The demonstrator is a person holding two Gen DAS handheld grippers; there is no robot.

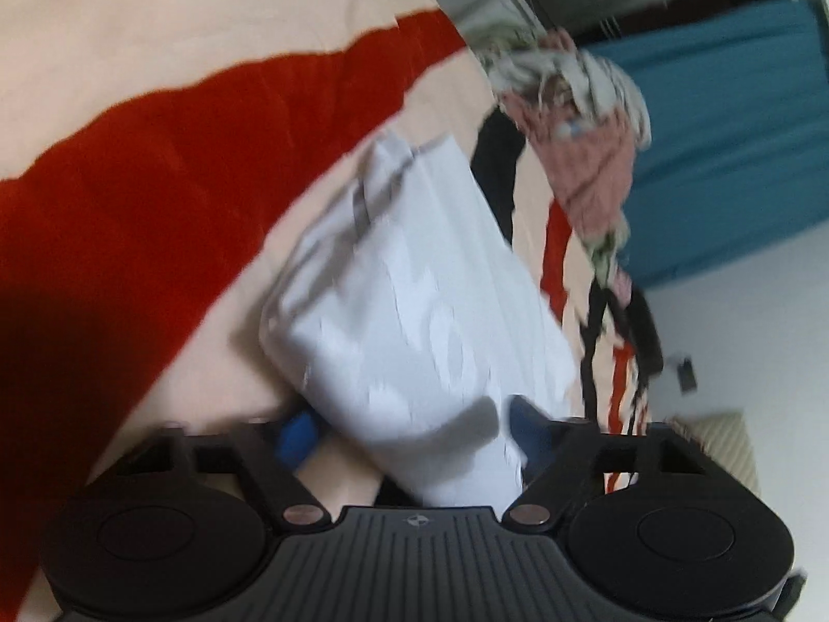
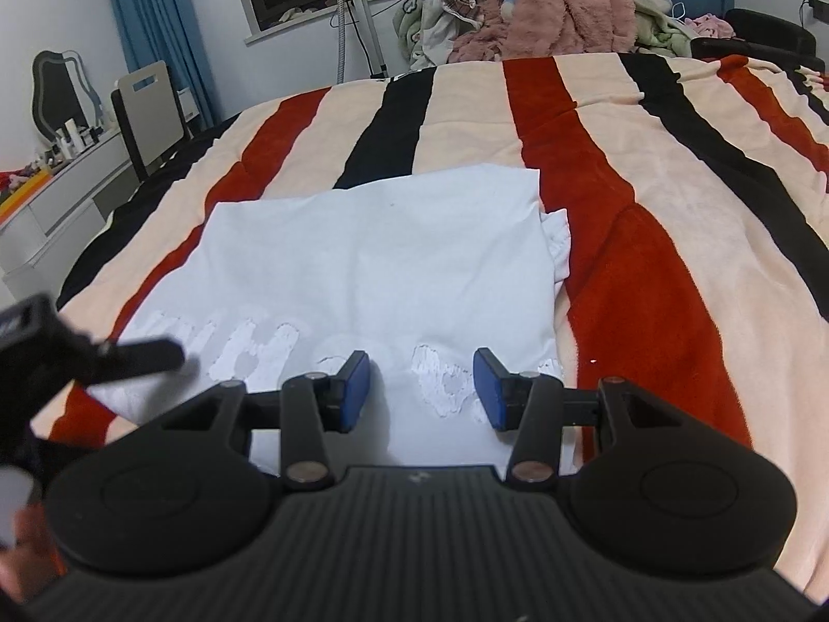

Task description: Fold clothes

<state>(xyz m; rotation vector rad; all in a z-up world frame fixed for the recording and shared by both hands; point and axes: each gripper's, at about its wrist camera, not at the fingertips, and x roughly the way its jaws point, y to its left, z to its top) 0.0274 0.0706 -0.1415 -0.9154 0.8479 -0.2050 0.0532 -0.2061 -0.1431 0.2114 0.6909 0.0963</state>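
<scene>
A white folded T-shirt [image 2: 373,259] with a faded white print lies flat on the striped blanket [image 2: 673,207]. My right gripper [image 2: 422,389] hovers just over the shirt's near edge. Its blue pads stand apart and nothing is pinched between them. In the blurred, tilted left wrist view the same shirt [image 1: 414,311] runs between the pads of my left gripper [image 1: 414,430], which stand apart on either side of the cloth. One of the left gripper's fingers [image 2: 150,355] shows over the shirt's near left corner.
A pile of pink and grey clothes [image 2: 518,5] sits at the bed's far end. To the left of the bed are a white dresser [image 2: 62,192], a chair [image 2: 145,109], a tripod [image 2: 357,15] and a blue curtain [image 2: 150,26]. A hand [image 2: 20,544] is at the lower left.
</scene>
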